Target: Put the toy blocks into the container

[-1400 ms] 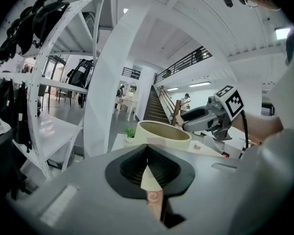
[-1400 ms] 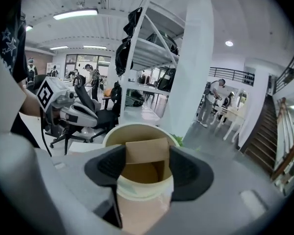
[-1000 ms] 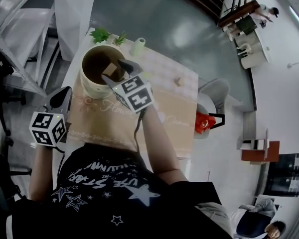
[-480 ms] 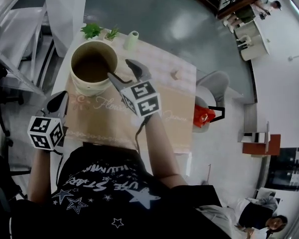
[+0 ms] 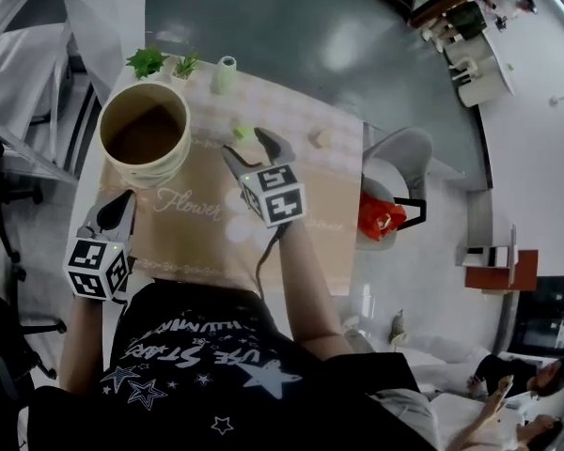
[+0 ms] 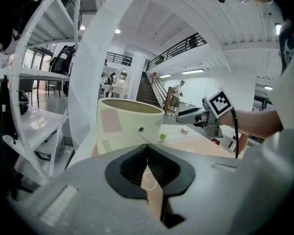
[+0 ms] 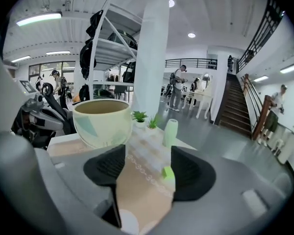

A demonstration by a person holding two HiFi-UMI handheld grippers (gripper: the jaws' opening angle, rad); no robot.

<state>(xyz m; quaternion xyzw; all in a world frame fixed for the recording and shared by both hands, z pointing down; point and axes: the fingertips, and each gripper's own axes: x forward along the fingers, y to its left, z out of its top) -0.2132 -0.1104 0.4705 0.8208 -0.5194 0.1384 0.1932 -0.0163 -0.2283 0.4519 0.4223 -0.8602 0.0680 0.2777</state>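
The cream round container (image 5: 136,165) stands at the table's far left, also in the left gripper view (image 6: 130,126) and the right gripper view (image 7: 102,122). A small green block (image 5: 242,132) lies on the mat just beyond my right gripper (image 5: 254,148). In the right gripper view the green block (image 7: 167,172) sits on the table ahead, close to the right pad, and the jaws stand open with nothing between them. A tan block (image 5: 320,139) lies further right. My left gripper (image 5: 120,203) hovers at the table's near left corner, jaws shut and empty (image 6: 147,148).
Two small potted plants (image 5: 148,61) and a pale green vase (image 5: 225,73) stand at the table's far edge behind the container. A beige patterned mat (image 5: 197,216) covers the table. A chair with a red bag (image 5: 379,222) stands to the right.
My right gripper has pulled back from above the container and moved right, to just short of the green block. The left gripper has hardly moved.
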